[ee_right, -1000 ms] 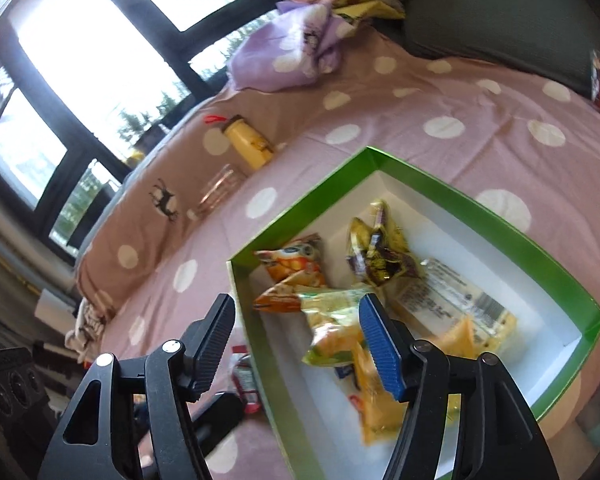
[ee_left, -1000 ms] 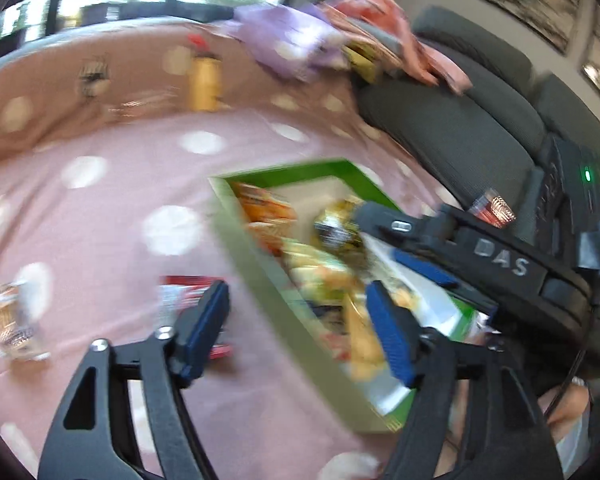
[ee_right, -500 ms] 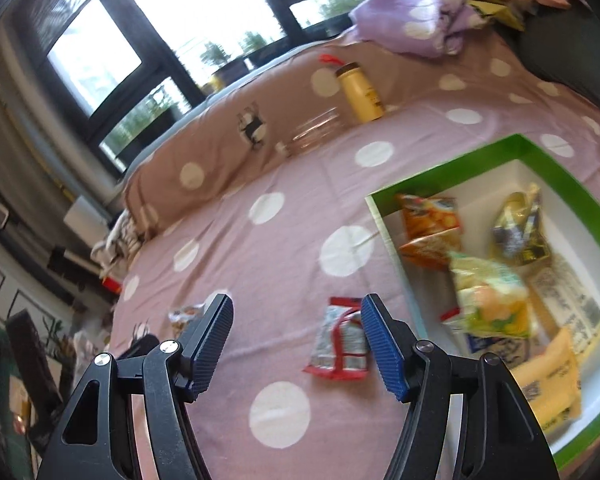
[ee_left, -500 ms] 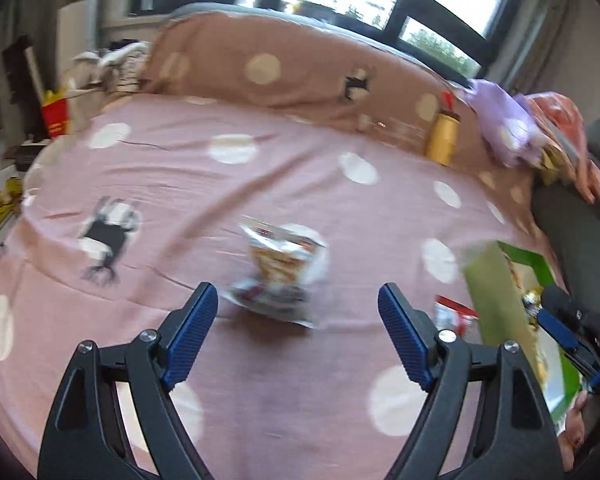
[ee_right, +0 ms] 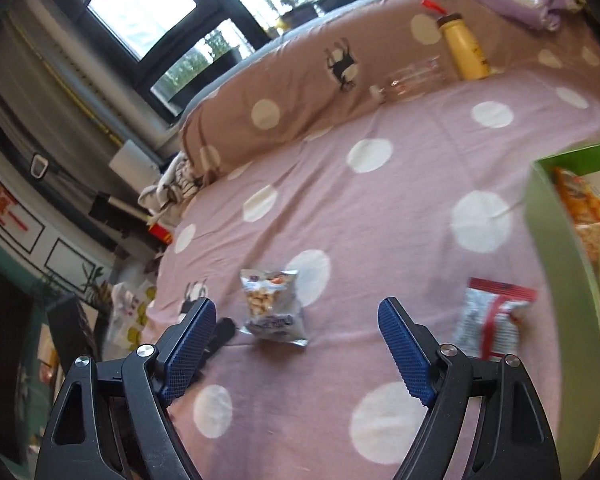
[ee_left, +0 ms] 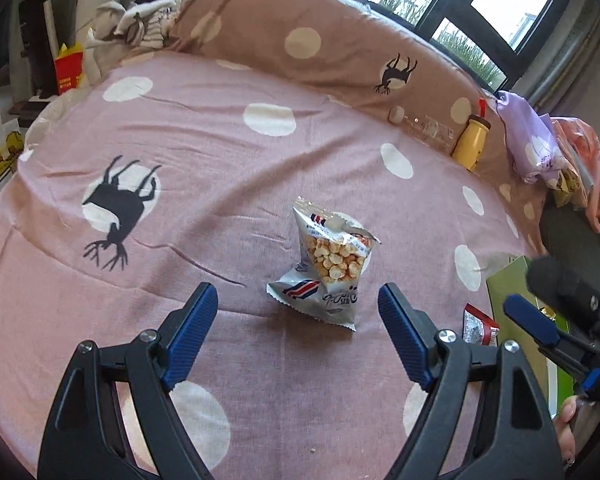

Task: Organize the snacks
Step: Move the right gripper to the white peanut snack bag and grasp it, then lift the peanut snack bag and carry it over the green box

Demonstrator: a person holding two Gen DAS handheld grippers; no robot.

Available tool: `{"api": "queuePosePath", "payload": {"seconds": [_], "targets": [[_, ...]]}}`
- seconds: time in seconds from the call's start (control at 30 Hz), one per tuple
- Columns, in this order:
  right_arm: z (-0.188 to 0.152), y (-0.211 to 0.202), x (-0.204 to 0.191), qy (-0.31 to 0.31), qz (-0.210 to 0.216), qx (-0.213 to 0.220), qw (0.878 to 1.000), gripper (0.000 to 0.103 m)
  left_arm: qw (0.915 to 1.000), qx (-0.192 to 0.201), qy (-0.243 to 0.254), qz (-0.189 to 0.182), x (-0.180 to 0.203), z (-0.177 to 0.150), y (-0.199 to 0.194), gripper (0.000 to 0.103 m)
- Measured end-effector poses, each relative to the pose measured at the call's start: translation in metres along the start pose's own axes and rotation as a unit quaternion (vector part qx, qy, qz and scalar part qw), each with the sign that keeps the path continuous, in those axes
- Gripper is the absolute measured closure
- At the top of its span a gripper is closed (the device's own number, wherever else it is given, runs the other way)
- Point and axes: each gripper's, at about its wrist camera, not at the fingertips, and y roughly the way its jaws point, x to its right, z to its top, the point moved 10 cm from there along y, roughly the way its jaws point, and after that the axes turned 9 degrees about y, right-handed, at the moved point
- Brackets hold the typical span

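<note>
In the left wrist view the left gripper [ee_left: 296,334], jaws wide and empty, frames the silver popcorn packet [ee_left: 329,267] at frame centre, upright. The right gripper [ee_right: 296,344], just widened, empty, sits farther; the red-and-silver packet [ee_right: 490,318] lies right, beside the green box [ee_right: 556,240].

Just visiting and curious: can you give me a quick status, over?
Left gripper open, empty, silver snack bag just ahead. Right gripper just opened wider, empty. Red-and-white packet loose beside green box. Nothing blocking.

Left tongs [ee_left: 298,330] agape, empty, over silver snack packet [ee_left: 327,266].
</note>
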Motion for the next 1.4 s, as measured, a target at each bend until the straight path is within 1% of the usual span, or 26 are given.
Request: {"api": "queuePosePath", "payload": {"seconds": [0.1, 0.2, 0.27, 0.33, 0.43, 0.47, 0.5, 0.53, 0.57, 0.6, 0.63, 0.67, 0.83, 0.97, 1.1, 1.4], "targets": [[-0.003, 0.033, -0.015, -0.008, 0.013, -0.034, 0.999, 0.019, 0.9998, -0.012, -0.012, -0.015, -0.002, 0.0, 0.011, 0.02], [-0.012, 0.071, -0.02, -0.011, 0.009, -0.078, 0.997, 0.02, 0.9992, -0.022, -0.014, -0.03, -0.002, 0.0, 0.022, 0.02], [-0.019, 0.094, -0.021, -0.017, 0.003, -0.107, 0.994, 0.026, 0.999, -0.03, -0.008, -0.031, -0.002, -0.002, 0.03, 0.02], [-0.024, 0.106, -0.022, -0.023, 0.004, -0.118, 0.993, 0.026, 0.9988, -0.038, -0.001, -0.03, -0.003, -0.004, 0.036, 0.021], [-0.029, 0.119, -0.023, -0.02, 0.017, -0.134, 0.991, 0.029, 0.9979, -0.041, -0.002, -0.051, -0.001, -0.004, 0.044, 0.023], [-0.03, 0.123, -0.023, -0.017, 0.021, -0.137, 0.99, 0.031, 0.9978, -0.041, 0.001, -0.052, -0.001, -0.005, 0.046, 0.024], [-0.033, 0.126, -0.022, -0.017, 0.021, -0.143, 0.989, 0.033, 0.9979, -0.041, 0.005, -0.049, -0.001, -0.005, 0.047, 0.026], [-0.034, 0.129, -0.021, -0.02, 0.018, -0.145, 0.989, 0.041, 0.9983, -0.038, 0.017, -0.041, -0.001, -0.004, 0.048, 0.031], [-0.037, 0.131, -0.02, -0.022, 0.015, -0.15, 0.988, 0.047, 0.9984, -0.036, 0.027, -0.034, -0.001, -0.004, 0.048, 0.037], [-0.04, 0.135, -0.019, -0.022, 0.015, -0.157, 0.987, 0.049, 0.9983, -0.035, 0.034, -0.031, 0.0, -0.005, 0.049, 0.041], [-0.042, 0.137, -0.019, -0.019, 0.02, -0.161, 0.987, 0.051, 0.998, -0.036, 0.039, -0.035, 0.001, -0.005, 0.05, 0.05], [-0.044, 0.138, -0.02, -0.017, 0.025, -0.16, 0.987, 0.052, 0.998, -0.036, 0.038, -0.037, 0.001, -0.006, 0.05, 0.054], [-0.045, 0.132, -0.019, -0.016, 0.019, -0.155, 0.988, 0.052, 0.9975, -0.036, 0.038, -0.048, 0.003, -0.008, 0.048, 0.057], [-0.042, 0.127, -0.02, -0.013, 0.015, -0.148, 0.989, 0.052, 0.9973, -0.033, 0.039, -0.053, 0.01, -0.008, 0.043, 0.059], [-0.038, 0.112, -0.024, -0.021, 0.016, -0.131, 0.991, 0.052, 0.9972, -0.016, 0.042, -0.06, 0.02, -0.005, 0.032, 0.06], [-0.031, 0.072, -0.037, -0.041, 0.024, -0.082, 0.995, 0.052, 0.9951, 0.03, 0.061, -0.072, 0.042, 0.001, -0.003, 0.061]]}}
